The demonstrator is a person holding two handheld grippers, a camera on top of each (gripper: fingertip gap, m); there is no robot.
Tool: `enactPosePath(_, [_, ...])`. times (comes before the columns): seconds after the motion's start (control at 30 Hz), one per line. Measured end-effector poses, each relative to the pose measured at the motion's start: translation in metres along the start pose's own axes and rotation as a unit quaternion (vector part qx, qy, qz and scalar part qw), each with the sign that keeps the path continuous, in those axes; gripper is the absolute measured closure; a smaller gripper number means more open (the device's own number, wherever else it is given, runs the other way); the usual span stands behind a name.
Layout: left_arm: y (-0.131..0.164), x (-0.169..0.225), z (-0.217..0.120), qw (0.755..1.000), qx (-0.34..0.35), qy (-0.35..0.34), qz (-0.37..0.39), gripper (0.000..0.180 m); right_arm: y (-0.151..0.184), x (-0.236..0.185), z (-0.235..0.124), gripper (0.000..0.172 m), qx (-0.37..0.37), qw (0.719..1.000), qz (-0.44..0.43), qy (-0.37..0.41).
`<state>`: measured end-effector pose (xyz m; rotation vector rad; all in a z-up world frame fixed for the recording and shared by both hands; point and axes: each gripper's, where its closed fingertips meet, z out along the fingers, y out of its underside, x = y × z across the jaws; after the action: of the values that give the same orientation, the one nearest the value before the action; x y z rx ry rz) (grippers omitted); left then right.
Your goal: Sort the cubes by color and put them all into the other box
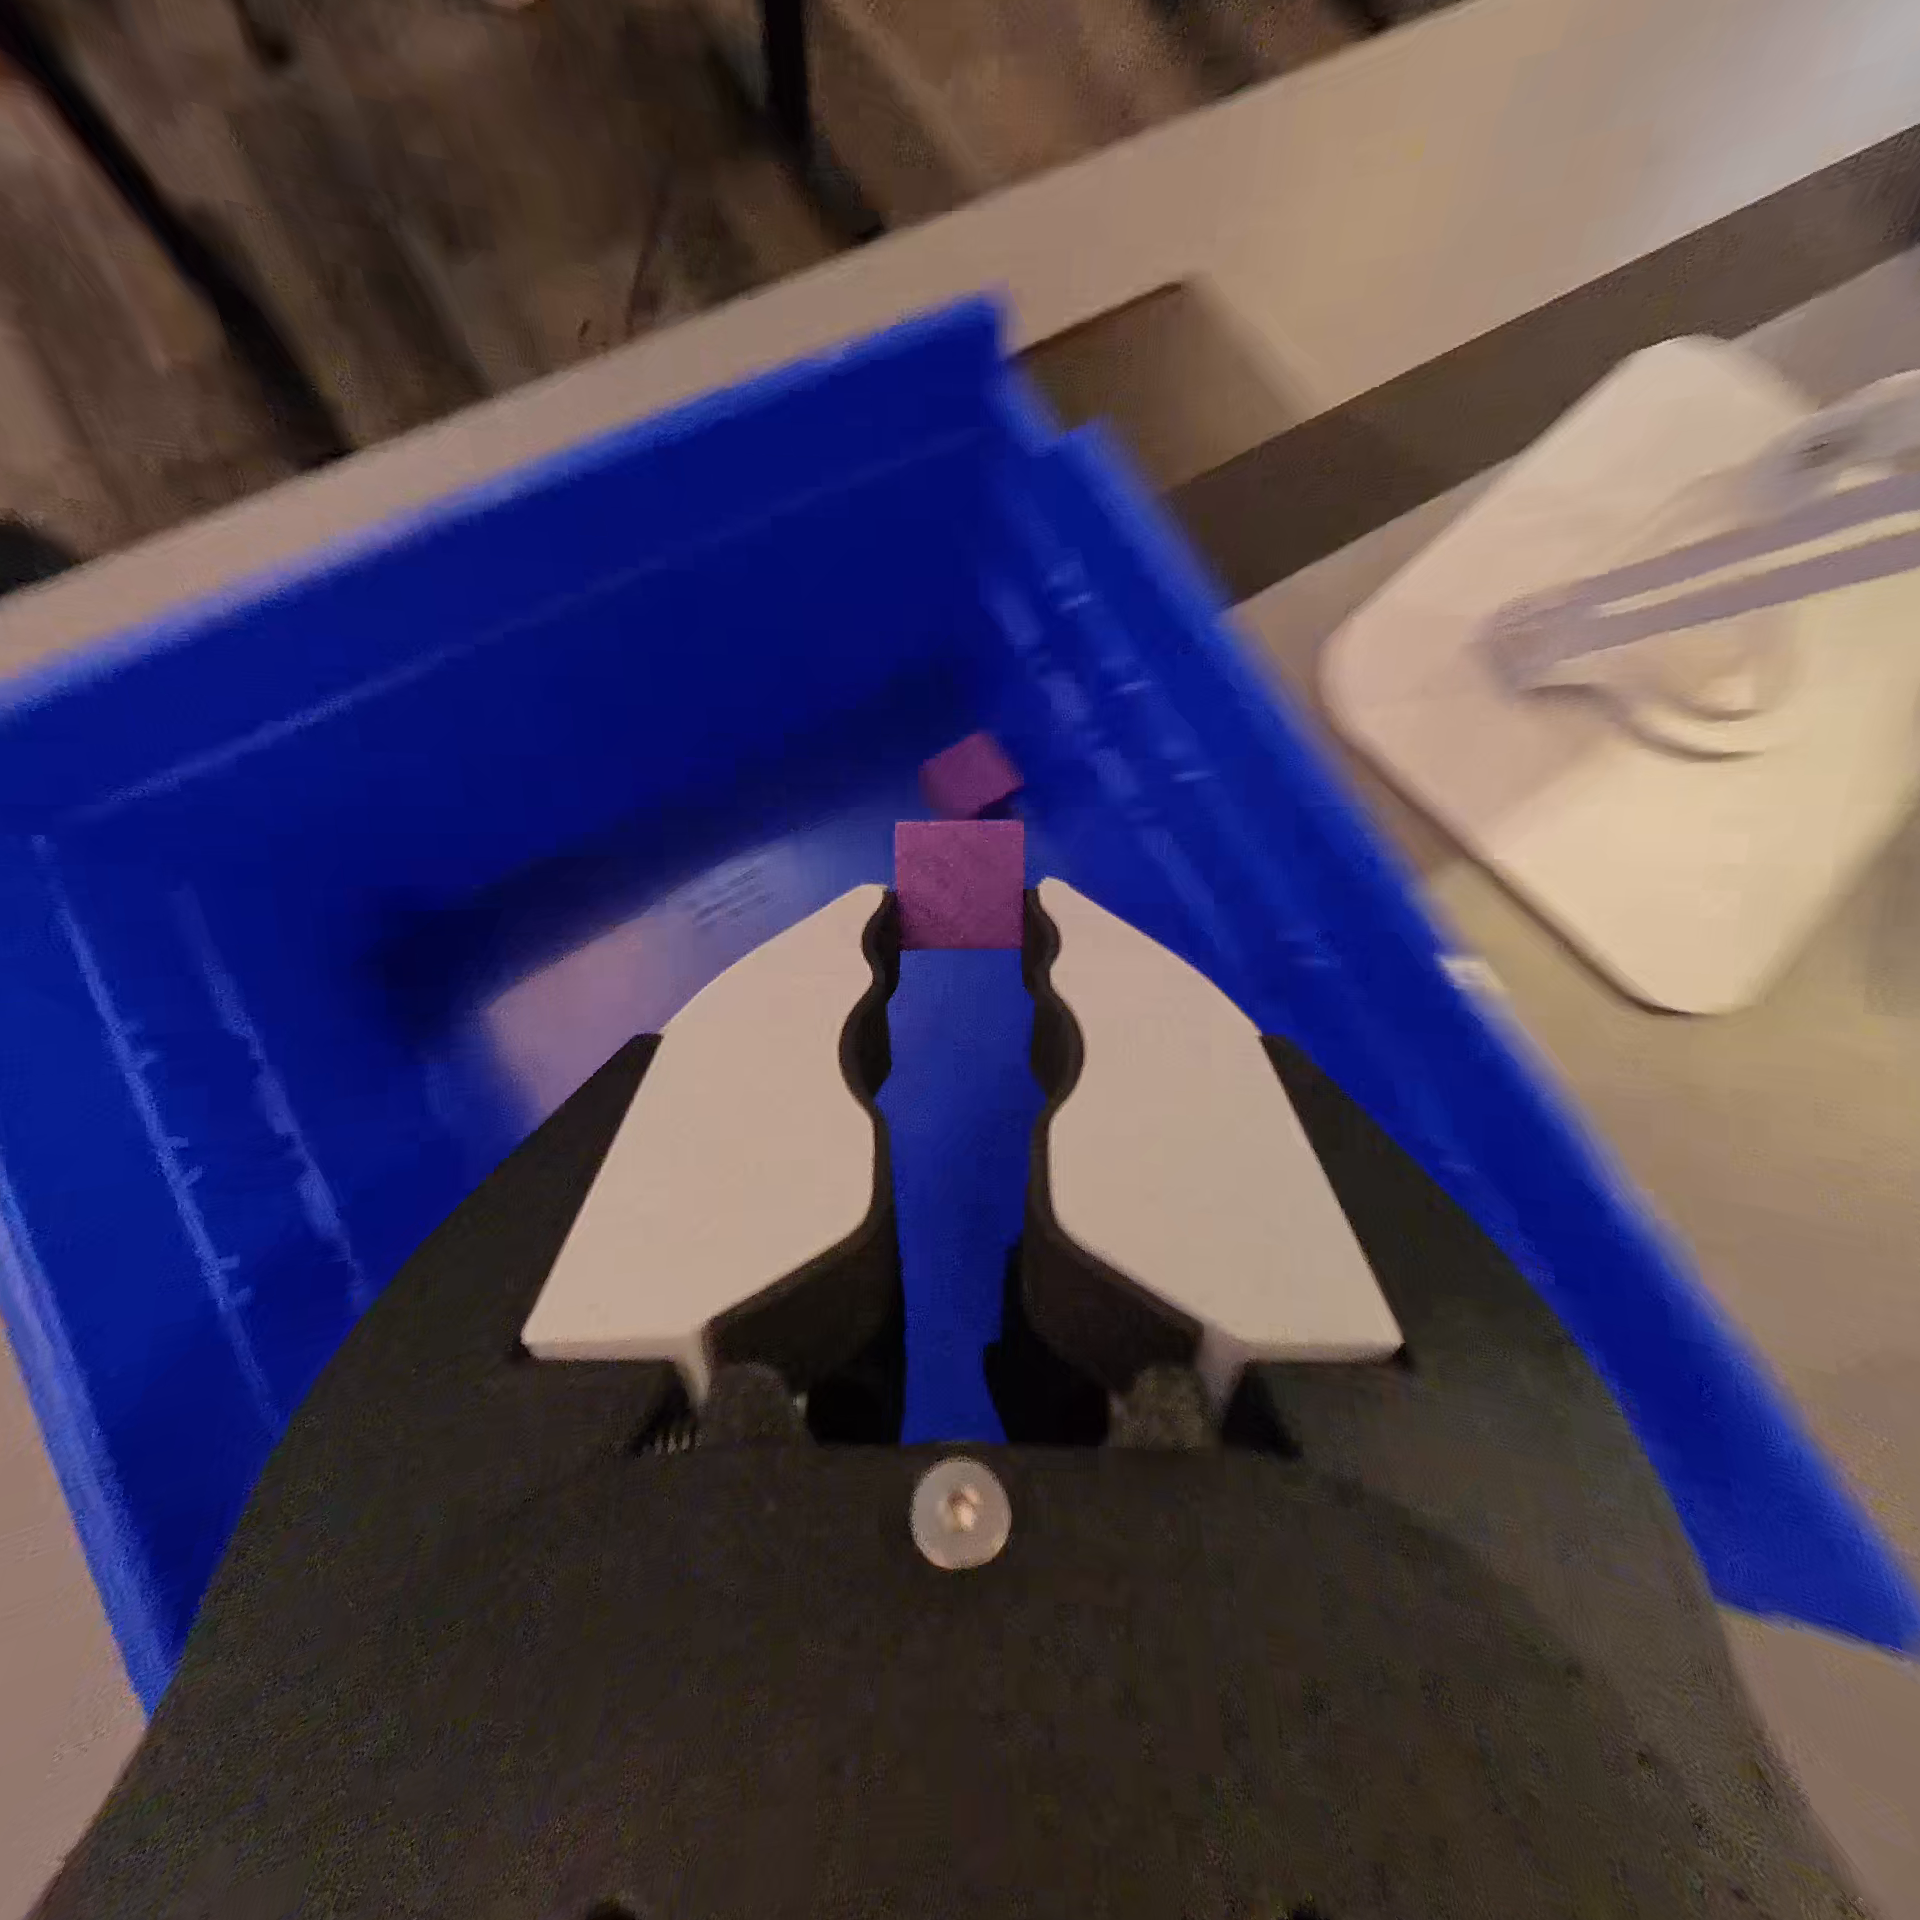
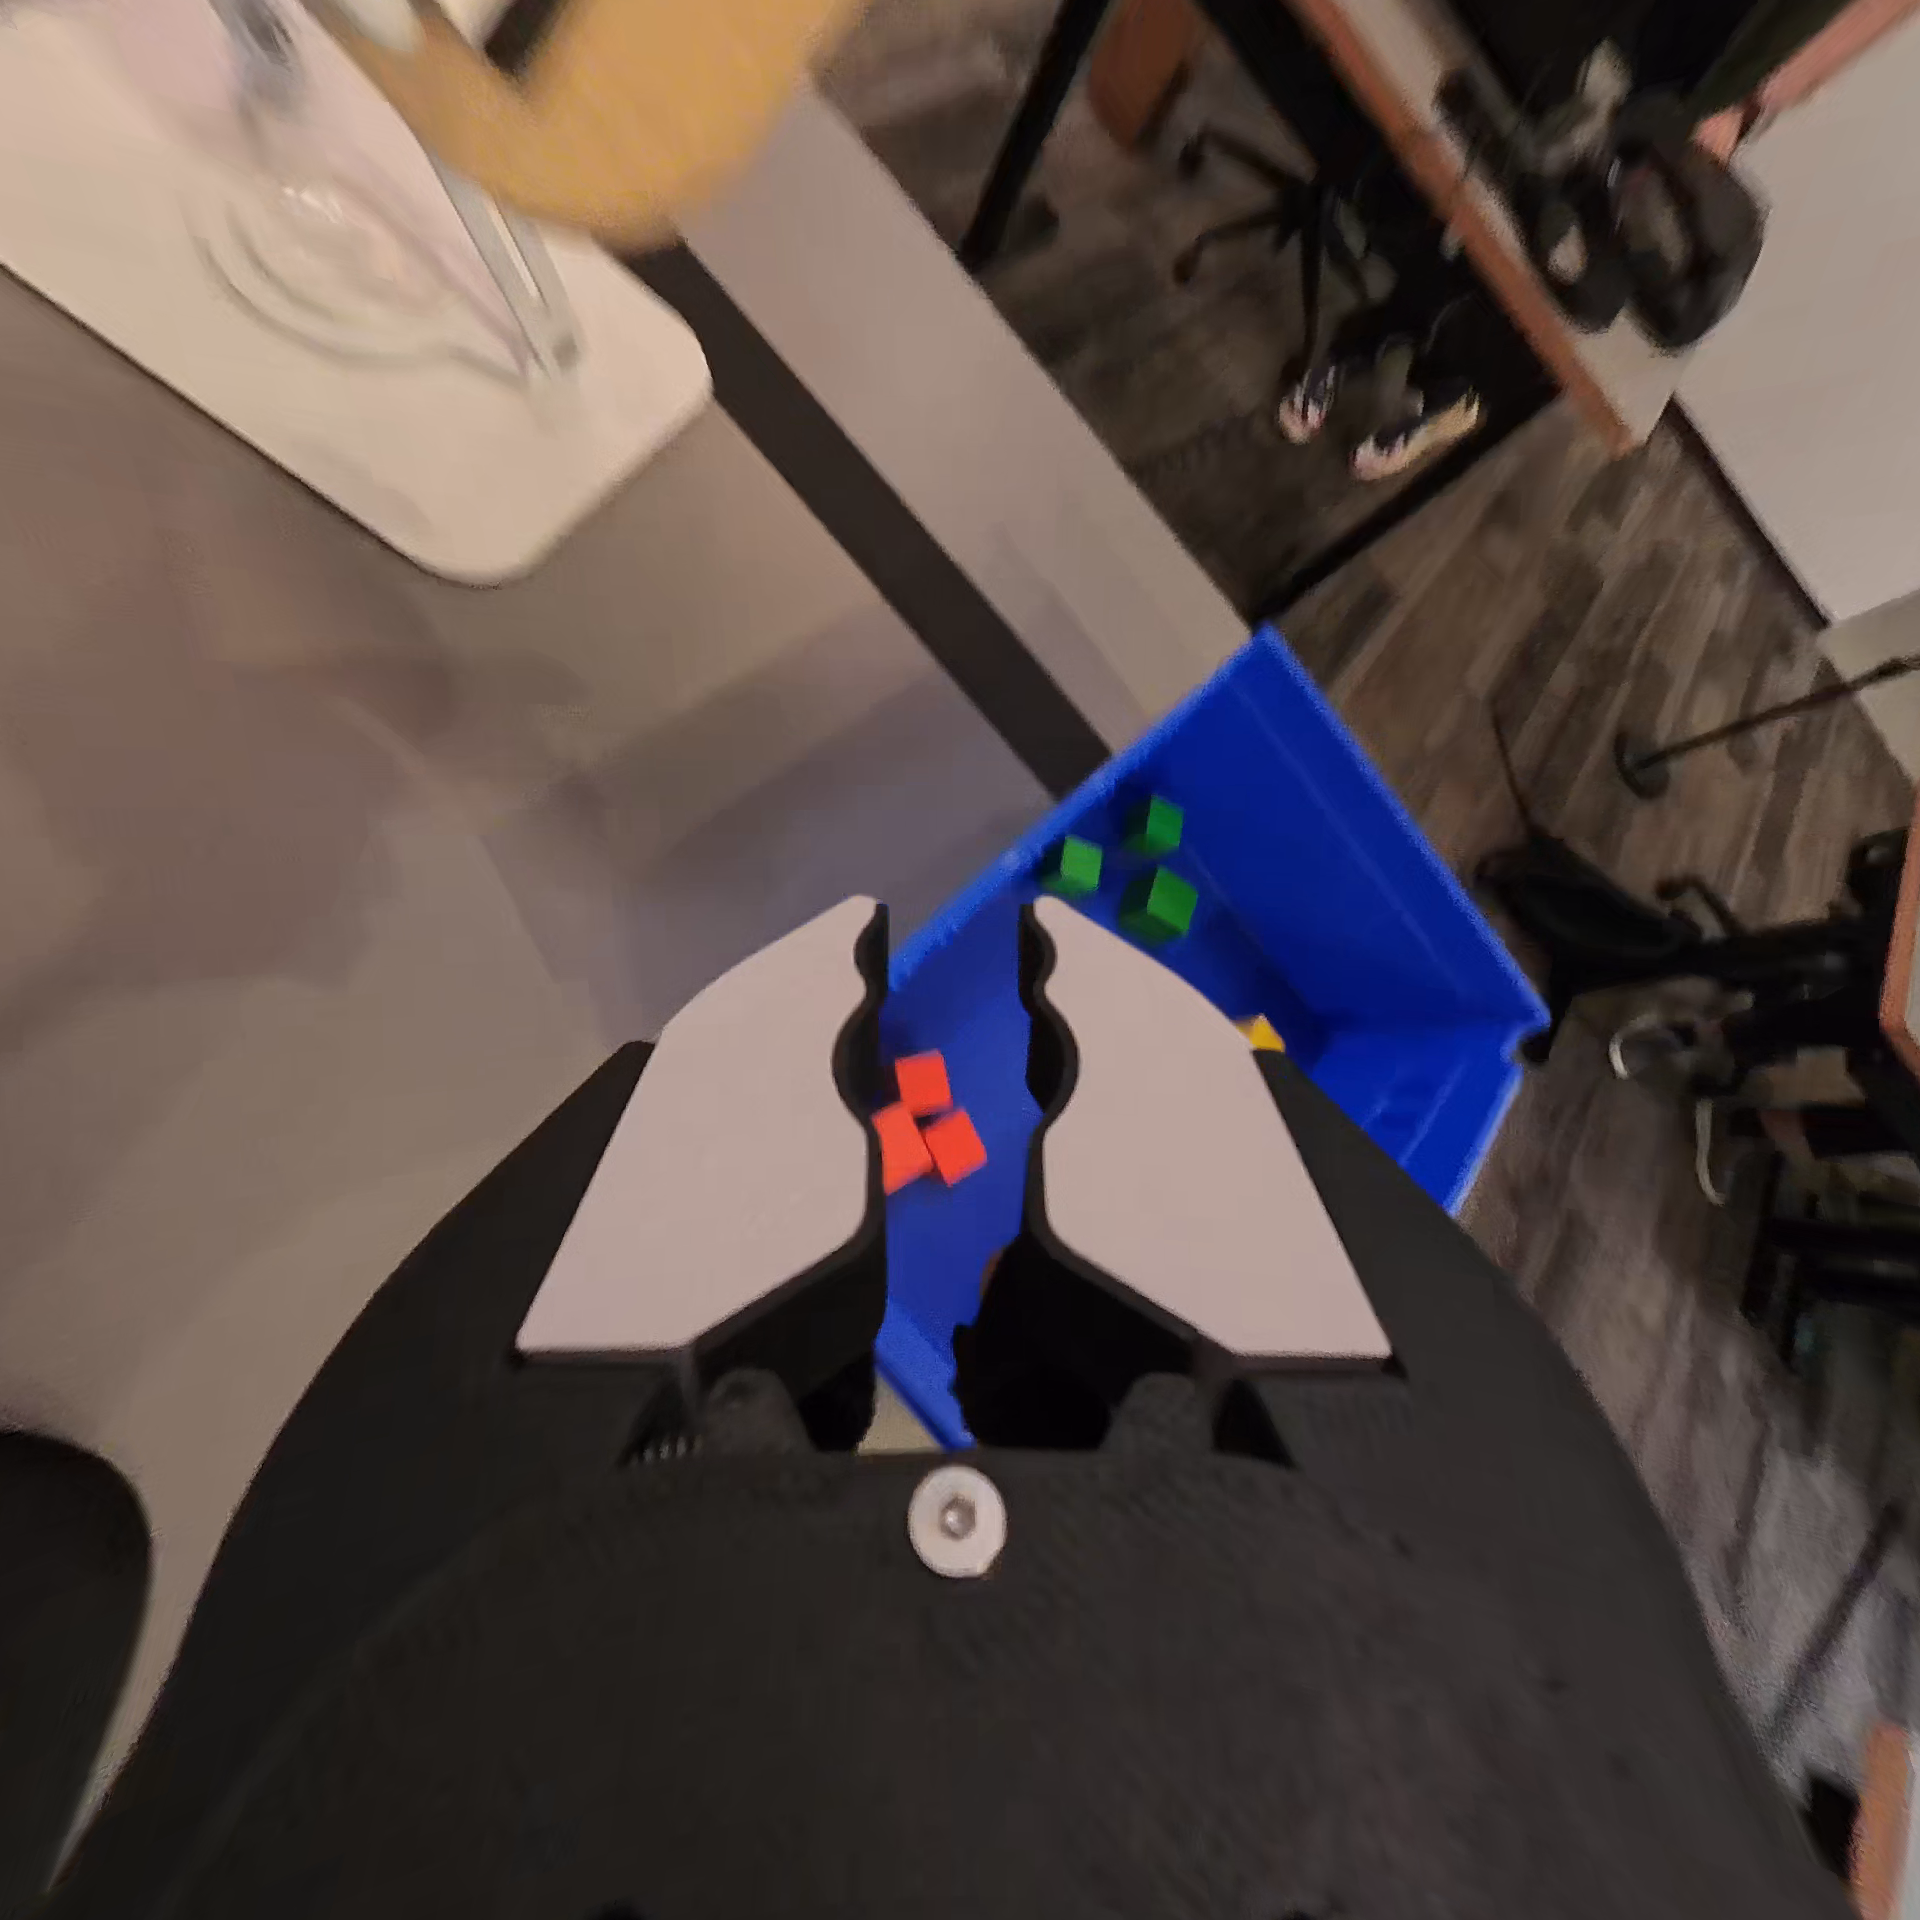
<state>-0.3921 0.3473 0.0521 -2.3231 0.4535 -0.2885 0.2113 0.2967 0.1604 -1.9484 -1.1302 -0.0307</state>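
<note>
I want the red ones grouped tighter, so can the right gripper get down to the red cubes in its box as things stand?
Probably yes: the right gripper hangs above the open blue box, its fingers bare, and the red cubes lie uncovered on the floor below.

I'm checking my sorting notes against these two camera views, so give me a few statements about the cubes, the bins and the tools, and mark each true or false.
1. The left tool grips a purple cube at its fingertips. True.
2. That cube is held over a red bin. False: the bin is blue.
3. A second purple cube lies in that bin near its corner. True.
4. The right tool holds a green cube. False: nothing sits between its fingers; three green cubes lie in the blue bin below.
5. Three red cubes cluster together in that bin. True.
</note>
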Motion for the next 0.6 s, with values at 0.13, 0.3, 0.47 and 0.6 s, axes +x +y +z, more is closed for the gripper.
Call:
enactPosePath(0.13, [-0.037, 0.077, -0.055, 0.994, 0.062, 0.068, 0.056, 0.158, -0.070, -0.040, -0.018, 0.147, 0.133, 0.988, -0.007, -0.072])
enactPosePath(0.3, [-0.069, 0.199, -0.097, 0.969, 0.083, 0.170, 0.162, 0.158, -0.147, -0.114, -0.026, 0.143, 0.260, 0.945, -0.018, -0.198])
enactPosePath(0.47, [-0.088, 0.298, -0.109, 0.930, 0.068, 0.246, 0.263, 0.158, -0.192, -0.169, -0.026, 0.140, 0.317, 0.905, -0.030, -0.281])
enactPosePath(0.6, [-0.093, 0.349, -0.108, 0.903, 0.059, 0.274, 0.326, 0.158, -0.207, -0.187, -0.025, 0.139, 0.332, 0.890, -0.033, -0.312])
